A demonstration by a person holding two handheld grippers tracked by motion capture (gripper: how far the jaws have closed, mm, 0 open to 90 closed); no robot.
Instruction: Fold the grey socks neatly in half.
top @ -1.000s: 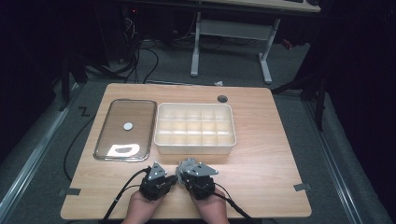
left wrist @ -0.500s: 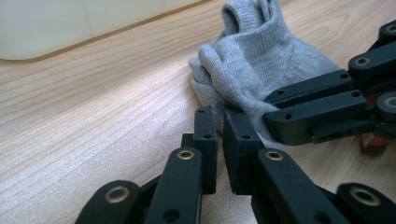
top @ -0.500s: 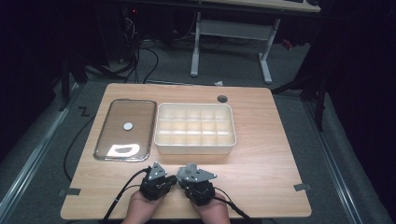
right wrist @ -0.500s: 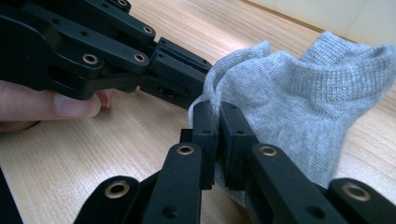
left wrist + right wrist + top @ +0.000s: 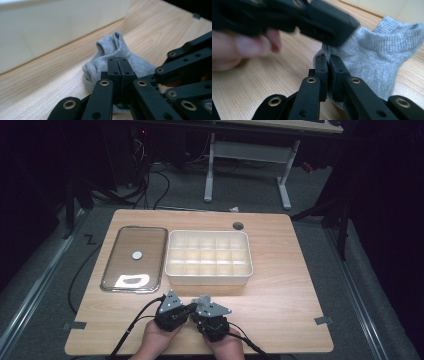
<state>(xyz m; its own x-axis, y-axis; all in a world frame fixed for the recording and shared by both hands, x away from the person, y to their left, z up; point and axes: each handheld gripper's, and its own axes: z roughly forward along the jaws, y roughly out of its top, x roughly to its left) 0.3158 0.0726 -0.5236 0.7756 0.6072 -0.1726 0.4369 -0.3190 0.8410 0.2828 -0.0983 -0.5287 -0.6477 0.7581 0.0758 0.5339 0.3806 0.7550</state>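
Hands barely shifted since the earlier frame – left gripper (image 5: 117, 75) jaws just closed further, now pinching the small grey knitted sock (image 5: 117, 53). Right gripper (image 5: 328, 75) also pressed together on the sock's fabric. Sock is bunched, cuff up, lying on the light wooden table (image 5: 280, 290) near its front edge, just in front of the cream compartmented plastic tray (image 5: 209, 257). Bare tabletop to the right.

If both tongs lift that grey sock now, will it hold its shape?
Probably not. The sock is soft knit, already bunched into folds, so it should sag between the grips. It looks light and unlikely to slip: ribbed fabric gives the shut jaws purchase.
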